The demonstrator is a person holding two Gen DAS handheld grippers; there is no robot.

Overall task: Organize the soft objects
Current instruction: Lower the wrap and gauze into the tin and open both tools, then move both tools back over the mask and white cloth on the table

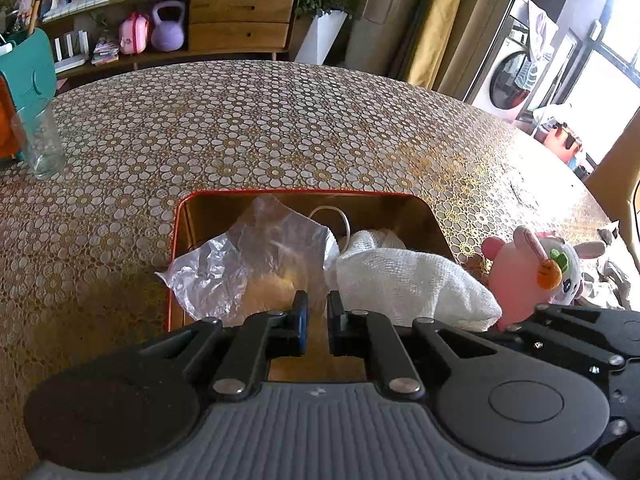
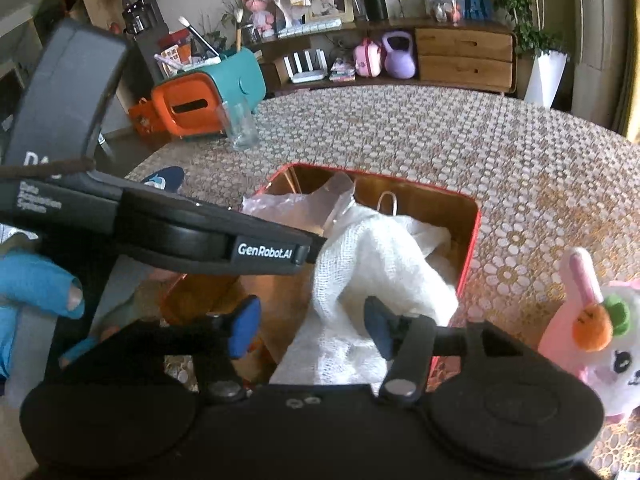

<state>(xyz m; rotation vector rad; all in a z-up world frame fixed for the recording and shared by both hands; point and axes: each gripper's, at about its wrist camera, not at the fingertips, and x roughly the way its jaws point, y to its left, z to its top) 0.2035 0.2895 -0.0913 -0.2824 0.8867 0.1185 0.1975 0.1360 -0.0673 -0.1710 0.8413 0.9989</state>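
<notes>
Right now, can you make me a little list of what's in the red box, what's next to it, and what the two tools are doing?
box: red tin, open, on the lace tablecloth
inside: white cloth, clear plastic bag
cloth: hangs over the near rim
outside: pink bunny plush, right of box
left tool: shut, over the box
right tool: open, cloth between pads, not pinched

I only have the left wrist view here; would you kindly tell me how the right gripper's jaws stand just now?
Observer: The right gripper is open; the white cloth lies loosely between its fingers, not pinched.
Operator: Thank you. Is any part of the person in sight on your side?
Observer: Yes, what looks like a blue-gloved hand shows at the left edge of the right wrist view, off the table.
</notes>
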